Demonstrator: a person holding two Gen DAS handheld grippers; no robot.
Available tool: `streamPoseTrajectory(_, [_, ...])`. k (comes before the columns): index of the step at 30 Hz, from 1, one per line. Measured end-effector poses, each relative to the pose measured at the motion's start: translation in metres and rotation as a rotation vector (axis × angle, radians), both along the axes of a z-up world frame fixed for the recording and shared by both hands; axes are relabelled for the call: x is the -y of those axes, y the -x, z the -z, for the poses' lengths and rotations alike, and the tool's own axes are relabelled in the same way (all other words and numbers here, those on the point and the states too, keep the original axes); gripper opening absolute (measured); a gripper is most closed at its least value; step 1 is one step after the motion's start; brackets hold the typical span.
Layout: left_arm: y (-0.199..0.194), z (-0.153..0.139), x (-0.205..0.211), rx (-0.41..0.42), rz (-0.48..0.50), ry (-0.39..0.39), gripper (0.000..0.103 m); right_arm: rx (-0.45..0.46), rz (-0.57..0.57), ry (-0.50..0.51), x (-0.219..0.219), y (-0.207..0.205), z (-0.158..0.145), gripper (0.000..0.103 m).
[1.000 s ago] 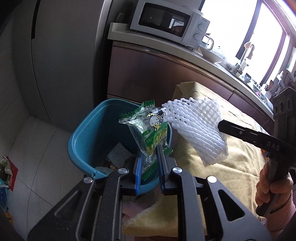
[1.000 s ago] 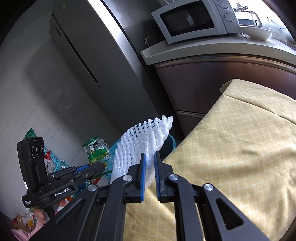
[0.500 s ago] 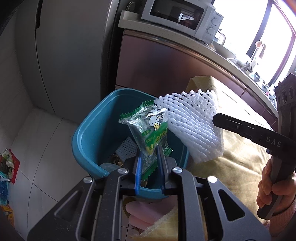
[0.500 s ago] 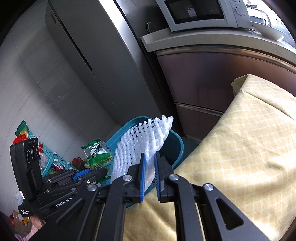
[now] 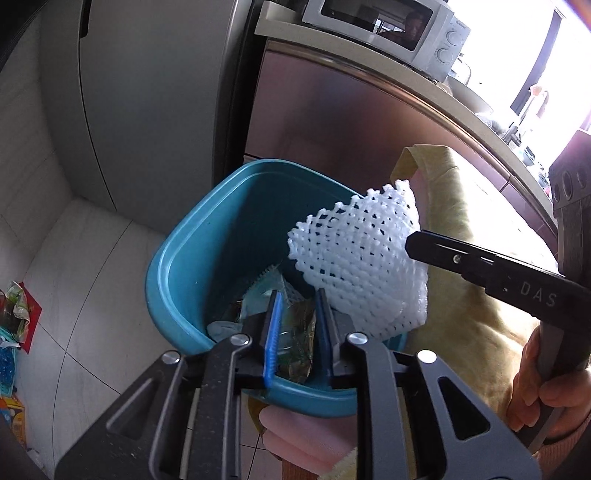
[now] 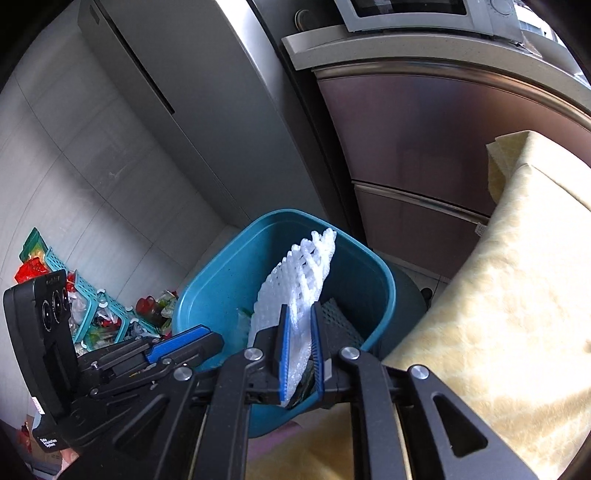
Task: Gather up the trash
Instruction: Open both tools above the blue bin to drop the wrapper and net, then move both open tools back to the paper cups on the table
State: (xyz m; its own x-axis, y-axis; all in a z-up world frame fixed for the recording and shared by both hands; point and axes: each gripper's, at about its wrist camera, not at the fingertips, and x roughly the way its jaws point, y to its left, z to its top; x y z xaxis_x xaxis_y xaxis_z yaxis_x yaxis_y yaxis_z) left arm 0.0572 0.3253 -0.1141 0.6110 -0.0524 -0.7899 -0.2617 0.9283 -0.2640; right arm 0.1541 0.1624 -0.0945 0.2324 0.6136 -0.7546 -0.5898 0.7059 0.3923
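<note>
The white foam net (image 6: 295, 295) stands upright over the open teal bin (image 6: 221, 266), between the blue pads of the right gripper (image 6: 300, 345). That gripper's jaws are opening, with the net in the gap between them; whether the pads press it I cannot tell. In the left wrist view the net (image 5: 354, 266) hangs above the bin's right rim (image 5: 162, 266), at the tip of the right gripper's black finger. The left gripper (image 5: 297, 334) sits just left of it, low over the bin's near edge, its jaws opening with nothing between them; below them a green wrapper (image 5: 299, 343) lies among other scraps inside the bin. Right of the bin a yellow cloth (image 6: 498, 295) covers the bench. Far behind stand a grey refrigerator (image 5: 147, 92) and a microwave (image 5: 388, 29) on a counter. A person's hand (image 5: 543, 391) grips the right gripper's handle.
</note>
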Motion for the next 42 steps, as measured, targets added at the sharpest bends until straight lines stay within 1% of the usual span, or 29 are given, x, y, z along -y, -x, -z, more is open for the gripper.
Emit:
streamPoseTrajectory(3, [-0.002,0.003,0.0,0.005,-0.004,0.002,0.024,-0.003,-0.002,0.006,-0.003,0.0,0.001,0.014])
streamPoseTrajectory(9, [0.0,0.001,0.006,0.016,0.003,-0.006,0.025,-0.01,0.003,-0.014,0.005,0.001,0.001,0.018])
streamPoseTrajectory(11, [0.002,-0.005,0.011,0.034,0.016,-0.013,0.026,-0.01,0.009,-0.029,0.013,0.002,-0.001,0.018])
streamPoseTrajectory(12, [0.004,-0.008,0.014,0.047,0.023,-0.015,0.029,-0.007,0.01,-0.038,0.018,0.004,-0.003,0.018])
streamPoseTrajectory(14, [0.009,-0.016,0.02,0.074,0.037,-0.021,0.033,0.013,0.013,-0.047,0.028,0.01,-0.008,0.018])
streamPoseTrajectory(17, [0.014,-0.029,0.034,0.118,0.067,-0.029,0.038,0.051,0.006,-0.066,0.047,0.021,-0.019,0.018])
streamPoseTrajectory(19, [0.018,-0.037,0.045,0.15,0.093,-0.034,0.042,0.078,0.009,-0.084,0.063,0.031,-0.029,0.02])
streamPoseTrajectory(21, [0.02,-0.046,0.059,0.181,0.127,-0.035,0.045,0.105,0.01,-0.102,0.08,0.039,-0.038,0.021])
streamPoseTrajectory(24, [0.025,-0.058,0.083,0.22,0.193,-0.033,0.048,0.159,0.031,-0.117,0.109,0.053,-0.052,0.027])
streamPoseTrajectory(28, [0.026,-0.068,0.123,0.262,0.303,-0.021,0.05,0.23,0.085,-0.121,0.158,0.075,-0.068,0.029])
streamPoseTrajectory(30, [0.024,-0.071,0.145,0.27,0.362,-0.011,0.051,0.242,0.121,-0.122,0.18,0.084,-0.074,0.03])
streamPoseTrajectory(35, [0.019,-0.071,0.198,0.271,0.493,0.031,0.051,0.276,0.255,-0.114,0.245,0.107,-0.081,0.03])
streamPoseTrajectory(38, [0.022,-0.068,0.234,0.262,0.571,0.032,0.051,0.283,0.34,-0.109,0.285,0.12,-0.081,0.03])
streamPoseTrajectory(42, [0.021,-0.067,0.282,0.256,0.662,0.025,0.051,0.31,0.46,-0.078,0.335,0.132,-0.083,0.03])
